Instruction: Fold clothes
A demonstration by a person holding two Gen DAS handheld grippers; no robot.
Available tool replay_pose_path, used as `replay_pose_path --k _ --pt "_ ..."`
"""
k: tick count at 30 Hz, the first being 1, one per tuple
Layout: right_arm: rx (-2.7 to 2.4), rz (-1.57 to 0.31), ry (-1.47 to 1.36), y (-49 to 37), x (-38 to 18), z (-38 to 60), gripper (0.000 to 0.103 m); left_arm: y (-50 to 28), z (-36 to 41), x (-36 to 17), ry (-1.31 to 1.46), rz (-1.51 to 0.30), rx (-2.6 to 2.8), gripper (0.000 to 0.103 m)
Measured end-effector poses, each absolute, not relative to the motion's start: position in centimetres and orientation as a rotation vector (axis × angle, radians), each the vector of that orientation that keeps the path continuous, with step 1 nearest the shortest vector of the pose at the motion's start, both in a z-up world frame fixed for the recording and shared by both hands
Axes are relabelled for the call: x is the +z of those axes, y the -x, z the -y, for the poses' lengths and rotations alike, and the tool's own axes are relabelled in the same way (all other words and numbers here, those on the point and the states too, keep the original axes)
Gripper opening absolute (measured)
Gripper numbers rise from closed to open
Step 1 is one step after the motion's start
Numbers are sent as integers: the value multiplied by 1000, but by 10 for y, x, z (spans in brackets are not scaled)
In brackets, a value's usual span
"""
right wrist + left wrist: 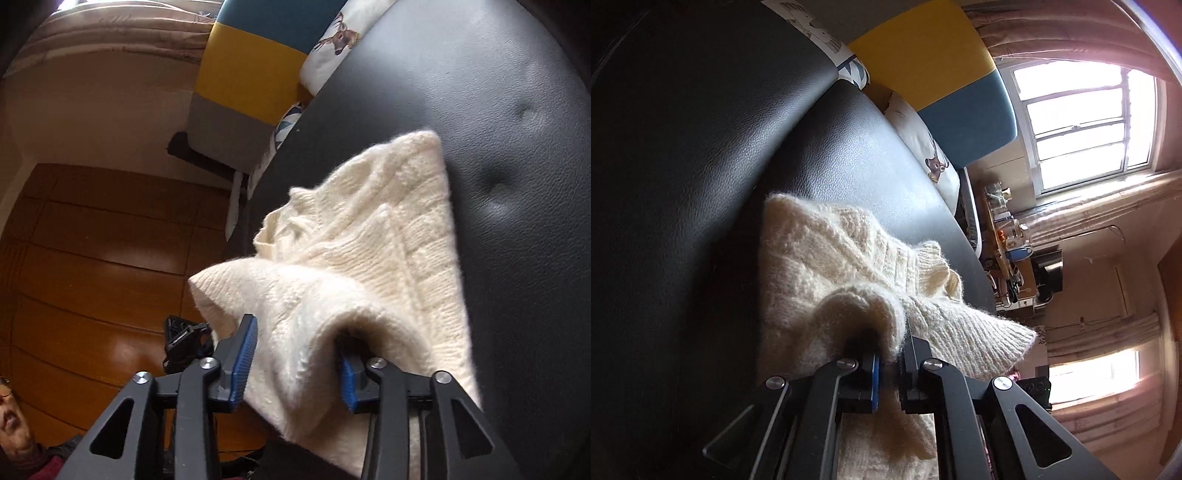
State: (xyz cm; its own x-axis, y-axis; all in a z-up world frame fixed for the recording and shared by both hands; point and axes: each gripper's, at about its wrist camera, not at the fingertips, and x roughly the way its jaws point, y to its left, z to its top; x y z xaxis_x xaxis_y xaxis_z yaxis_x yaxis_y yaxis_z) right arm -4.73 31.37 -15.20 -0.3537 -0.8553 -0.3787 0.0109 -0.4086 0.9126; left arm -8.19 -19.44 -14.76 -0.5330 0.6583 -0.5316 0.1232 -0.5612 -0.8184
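Left wrist view: a cream knitted sweater [827,266] lies partly doubled over on a black leather sofa seat [738,166], its far corner flat and squared while the near edge is bunched into a raised hump. The left claw [888,363] is pressed nearly together, pinching that hump of knit. A loose ribbed end spills past the seat's edge towards the room. The garment's long axis runs away from the camera along the seat.

Right wrist view: the same sweater [388,236] stretches from the claw up the cushion, narrowing to a neat corner at the far end. The right claw [295,363] stands spread, its blue pads either side of a thick roll of knit, one finger [243,354] in plain sight. By the look of it the fold is partway: some layers stacked, the near portion unsettled
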Motion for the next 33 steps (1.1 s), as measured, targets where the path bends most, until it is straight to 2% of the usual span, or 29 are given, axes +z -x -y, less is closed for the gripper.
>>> replay_pose_path --k 1,4,8,12,15,17,19,20,23,25,28,31,33 --pt "-1803 1185 -1237 49 -151 -311 58 79 195 -146 1277 1242 2140 8" --pt "-1734 1220 -1192 53 -149 -304 58 81 197 -141 1255 1325 2060 8" --pt "-1839 1519 -1029 78 -164 -324 58 91 204 -147 1218 1511 1952 9" --pt "-1876 1678 -1009 90 -187 -336 58 105 211 -161 1195 1718 1848 14" --pt "-1896 1679 -1000 88 -188 -341 58 114 216 -170 1180 1851 1764 18" --pt "-1939 1635 -1016 85 -184 -342 58 115 220 -172 1186 1863 1734 20" --pt "-2000 1555 -1054 82 -177 -338 58 116 226 -167 1182 1853 1754 24" --pt "-2037 1502 -1075 81 -172 -334 58 115 230 -163 1172 1847 1773 32" --pt "-2182 1251 -1137 63 -144 -329 58 101 252 -143 1154 1740 1964 51" --pt "-2279 1036 -1183 57 -131 -310 58 94 260 -129 1185 1589 2152 53" --pt "-2343 796 -1243 50 -128 -275 58 86 256 -111 1287 1220 2431 53" --pt "-2388 703 -1266 45 -134 -258 58 83 241 -109 1327 993 2466 53" --pt "-2399 735 -1258 40 -135 -258 58 82 231 -113 1355 900 2455 53"
